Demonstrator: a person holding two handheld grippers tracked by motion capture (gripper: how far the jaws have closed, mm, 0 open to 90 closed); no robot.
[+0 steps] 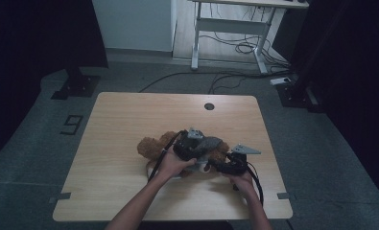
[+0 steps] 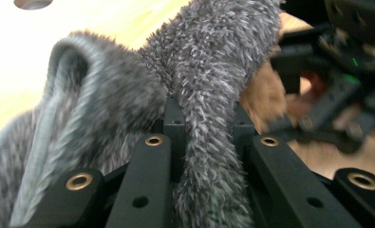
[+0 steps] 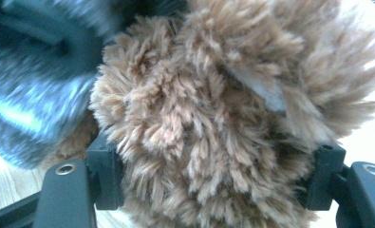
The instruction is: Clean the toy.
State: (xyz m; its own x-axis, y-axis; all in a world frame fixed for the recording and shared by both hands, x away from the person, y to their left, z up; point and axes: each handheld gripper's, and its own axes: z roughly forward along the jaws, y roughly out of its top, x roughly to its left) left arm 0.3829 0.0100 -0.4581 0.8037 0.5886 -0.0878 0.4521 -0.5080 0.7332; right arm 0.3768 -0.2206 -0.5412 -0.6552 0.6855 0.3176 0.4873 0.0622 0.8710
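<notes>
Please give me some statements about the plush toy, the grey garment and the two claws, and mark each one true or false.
1. The left claw is shut on a fold of the grey fuzzy garment. True.
2. The right claw is empty. False: its jaws hold a part of the brown plush toy.
3. The plush toy lies on the floor. False: it lies on the wooden table.
4. The table has a round hole near its far edge. True.
5. The plush toy is white. False: it is brown.
</notes>
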